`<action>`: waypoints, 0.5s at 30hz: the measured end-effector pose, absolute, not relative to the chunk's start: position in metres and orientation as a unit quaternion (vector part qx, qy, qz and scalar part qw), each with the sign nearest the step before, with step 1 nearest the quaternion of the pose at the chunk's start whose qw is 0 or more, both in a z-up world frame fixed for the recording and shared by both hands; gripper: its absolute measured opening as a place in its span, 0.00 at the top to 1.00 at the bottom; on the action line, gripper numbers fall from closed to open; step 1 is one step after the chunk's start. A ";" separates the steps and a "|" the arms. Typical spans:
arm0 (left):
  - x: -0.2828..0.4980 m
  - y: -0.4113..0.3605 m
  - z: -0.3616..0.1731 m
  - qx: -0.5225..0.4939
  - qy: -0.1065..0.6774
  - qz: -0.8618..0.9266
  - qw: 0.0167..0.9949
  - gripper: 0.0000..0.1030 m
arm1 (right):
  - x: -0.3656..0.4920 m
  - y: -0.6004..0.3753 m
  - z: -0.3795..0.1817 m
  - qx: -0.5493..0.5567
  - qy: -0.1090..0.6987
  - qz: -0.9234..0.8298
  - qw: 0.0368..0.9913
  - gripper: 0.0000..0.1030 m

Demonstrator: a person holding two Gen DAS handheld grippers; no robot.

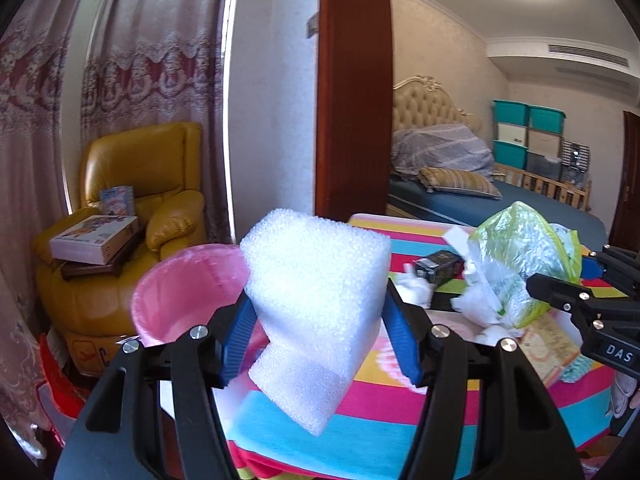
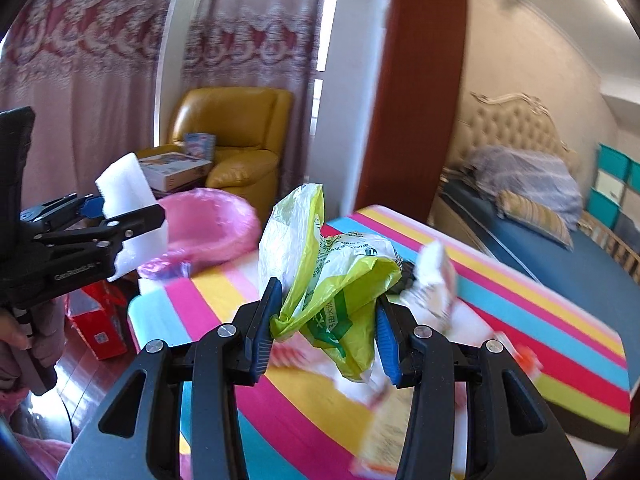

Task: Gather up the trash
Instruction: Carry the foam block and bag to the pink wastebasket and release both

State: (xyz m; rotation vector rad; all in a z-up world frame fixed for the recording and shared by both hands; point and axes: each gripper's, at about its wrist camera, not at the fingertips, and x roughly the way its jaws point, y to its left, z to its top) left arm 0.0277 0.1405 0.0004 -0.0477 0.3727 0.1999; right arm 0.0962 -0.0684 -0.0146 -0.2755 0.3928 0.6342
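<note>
At the bottom centre of the left wrist view, the left gripper pinches a white foam block between its blue pads, holding it lifted above the striped tablecloth. The block fills the middle of that frame, its upper left edge overlapping the rim of the pink-lined bin just behind it at centre left. In the right wrist view the same block shows at the left edge, clamped in the left gripper, right beside the bin.

At the bottom centre of the right wrist view, the right gripper is closed on a crumpled yellow-green plastic bag, which bulges upward between the blue pads, raised over the cloth. In the left wrist view this bag sits at centre right, held by the right gripper that enters from the right edge.

On the table behind the bag lie crumpled white tissues and a small dark box near the middle right of the frame, close together; whether they touch is unclear.

Farther off, a yellow armchair stacked with boxed books stands at centre left in front of patterned curtains. A wooden door frame divides the upper centre, and beyond it at the right is a bed with a tufted headboard.
</note>
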 end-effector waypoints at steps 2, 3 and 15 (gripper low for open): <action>0.027 0.157 0.000 -0.030 0.190 0.119 0.974 0.42 | 0.101 -0.051 -0.014 -0.140 0.195 0.325 0.915 0.57; 0.028 0.167 0.000 -0.034 0.193 0.129 0.972 0.42 | 0.104 -0.041 -0.015 -0.143 0.198 0.335 0.910 0.57; 0.077 0.271 -0.010 -0.063 0.231 0.185 0.953 0.42 | 0.149 0.072 -0.010 -0.128 0.230 0.399 0.878 0.57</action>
